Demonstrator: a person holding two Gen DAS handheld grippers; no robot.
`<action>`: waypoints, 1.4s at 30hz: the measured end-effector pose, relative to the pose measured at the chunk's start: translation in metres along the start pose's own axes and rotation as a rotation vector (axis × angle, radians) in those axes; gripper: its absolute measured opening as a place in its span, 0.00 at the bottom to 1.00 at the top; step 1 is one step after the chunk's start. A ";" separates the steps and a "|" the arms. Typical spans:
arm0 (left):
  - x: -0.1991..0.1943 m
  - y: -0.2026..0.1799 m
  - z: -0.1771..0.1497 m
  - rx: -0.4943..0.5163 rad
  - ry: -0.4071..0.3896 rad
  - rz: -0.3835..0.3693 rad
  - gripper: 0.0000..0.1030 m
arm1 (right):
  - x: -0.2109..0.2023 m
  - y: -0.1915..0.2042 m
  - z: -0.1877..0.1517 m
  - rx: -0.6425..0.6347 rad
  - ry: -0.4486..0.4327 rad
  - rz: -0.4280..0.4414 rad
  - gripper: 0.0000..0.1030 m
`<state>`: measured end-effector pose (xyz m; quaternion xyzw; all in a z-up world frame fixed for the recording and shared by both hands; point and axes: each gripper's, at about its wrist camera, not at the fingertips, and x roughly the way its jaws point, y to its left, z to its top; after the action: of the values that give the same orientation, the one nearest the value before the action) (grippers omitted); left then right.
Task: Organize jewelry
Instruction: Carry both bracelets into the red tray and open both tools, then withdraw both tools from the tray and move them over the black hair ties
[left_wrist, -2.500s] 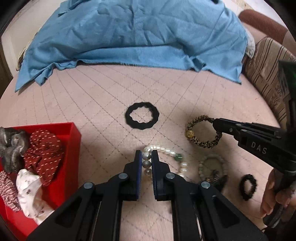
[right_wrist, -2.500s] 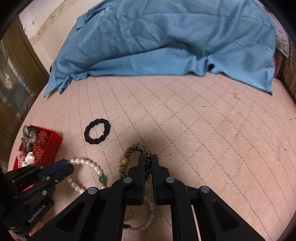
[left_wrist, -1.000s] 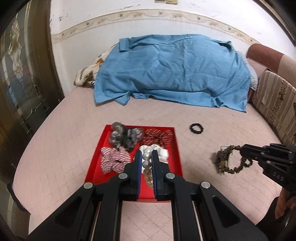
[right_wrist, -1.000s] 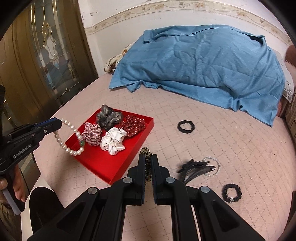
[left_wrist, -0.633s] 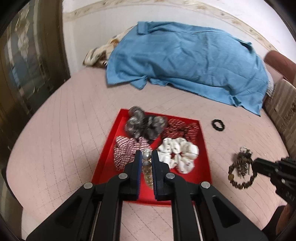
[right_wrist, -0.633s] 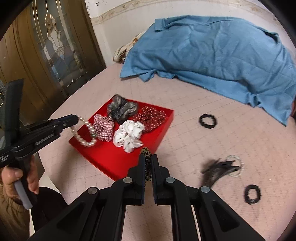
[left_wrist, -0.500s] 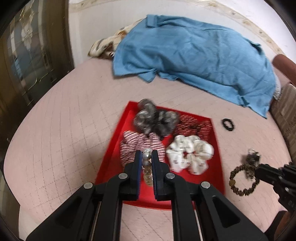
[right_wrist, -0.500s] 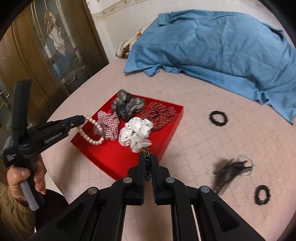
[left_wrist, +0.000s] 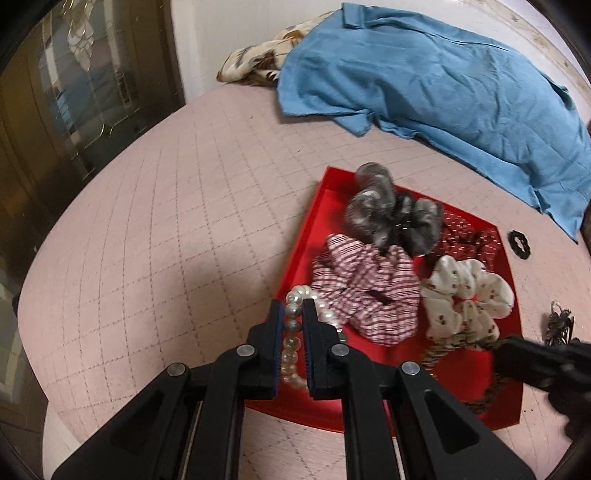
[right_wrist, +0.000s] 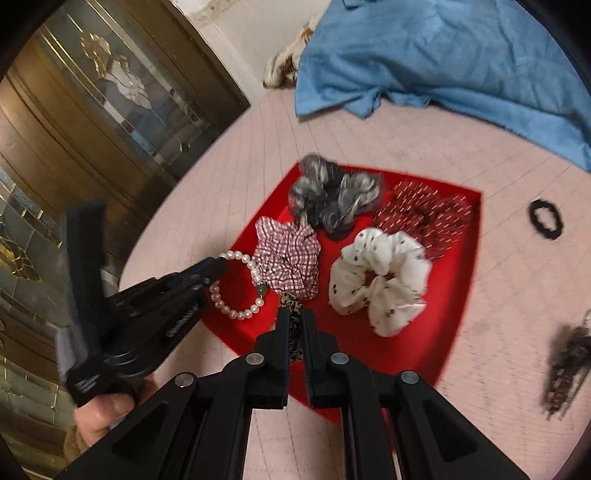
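My left gripper is pinched on the pearl bracelet, whose loop, with one green bead, hangs over the near left corner of the red tray. My right gripper is clamped on the leopard-print hair tie, holding it above the tray's near edge, just right of the pearls.

In the tray, the red-and-white checked scrunchie lies nearest the pearls. To its right sits the white spotted scrunchie. Behind them are the grey scrunchie at far left and the dark red dotted scrunchie at far right.

The tray rests on a pink quilted bed cover. A small black hair tie lies on it right of the tray, and a blurred dark hair clip lies nearer on the right. A blue sheet is heaped at the far side, with a glass-panelled door on the left.
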<state>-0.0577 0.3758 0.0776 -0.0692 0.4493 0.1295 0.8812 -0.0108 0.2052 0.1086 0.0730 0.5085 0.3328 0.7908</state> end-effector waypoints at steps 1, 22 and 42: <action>0.002 0.002 0.000 -0.007 0.005 -0.005 0.09 | 0.007 0.000 0.000 -0.002 0.015 -0.013 0.07; -0.022 -0.001 -0.002 -0.009 -0.134 -0.062 0.35 | 0.050 0.008 -0.015 -0.085 0.100 -0.103 0.28; -0.028 -0.029 -0.011 0.127 -0.201 0.137 0.51 | -0.011 -0.016 -0.044 -0.086 -0.014 -0.204 0.40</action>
<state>-0.0739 0.3410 0.0941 0.0308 0.3697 0.1669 0.9135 -0.0437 0.1770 0.0888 -0.0109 0.4930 0.2716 0.8265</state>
